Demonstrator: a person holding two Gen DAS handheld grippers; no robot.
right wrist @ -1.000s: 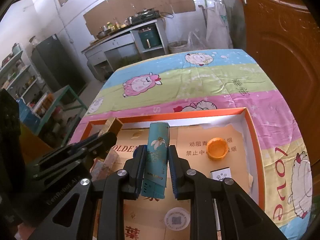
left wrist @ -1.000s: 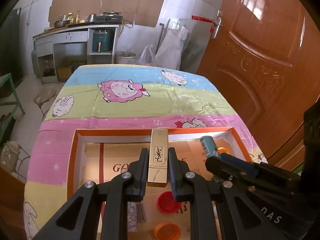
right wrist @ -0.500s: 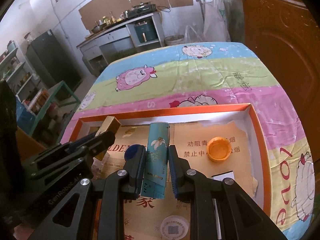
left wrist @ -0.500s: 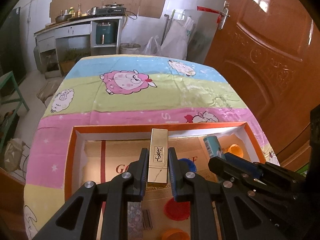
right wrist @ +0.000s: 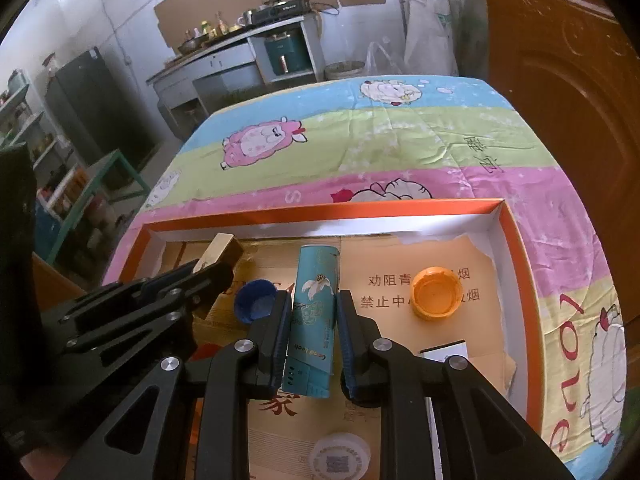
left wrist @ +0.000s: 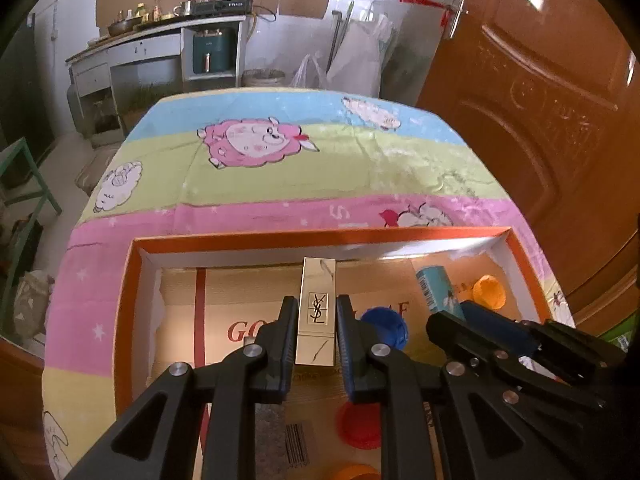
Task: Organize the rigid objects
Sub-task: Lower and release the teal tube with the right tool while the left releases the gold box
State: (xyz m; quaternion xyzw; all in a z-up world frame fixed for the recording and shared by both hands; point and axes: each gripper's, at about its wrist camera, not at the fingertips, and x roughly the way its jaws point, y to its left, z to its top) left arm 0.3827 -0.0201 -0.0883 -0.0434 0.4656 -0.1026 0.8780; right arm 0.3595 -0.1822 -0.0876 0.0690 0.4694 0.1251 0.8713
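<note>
My left gripper (left wrist: 316,312) is shut on a gold YSL lipstick case (left wrist: 317,312) and holds it over the orange-rimmed box (left wrist: 320,238). My right gripper (right wrist: 312,312) is shut on a teal tube (right wrist: 314,312) with a flower print, also over the box (right wrist: 520,272). Each gripper shows in the other's view: the right gripper (left wrist: 444,318) with the teal tube (left wrist: 436,288) to the right, the left gripper (right wrist: 208,270) with the gold case (right wrist: 218,250) to the left.
On the box's cardboard floor lie a blue cap (right wrist: 256,300), an orange cap (right wrist: 436,292), a red cap (left wrist: 360,426), a white round lid (right wrist: 340,456) and a small black-and-white box (right wrist: 444,350). The box sits on a table with a sheep-print cloth (left wrist: 280,168). A wooden door (left wrist: 540,80) stands to the right.
Both grippers have drawn back and risen a little over the box with their objects still held. More of the box floor and the blue cap have come into view.
</note>
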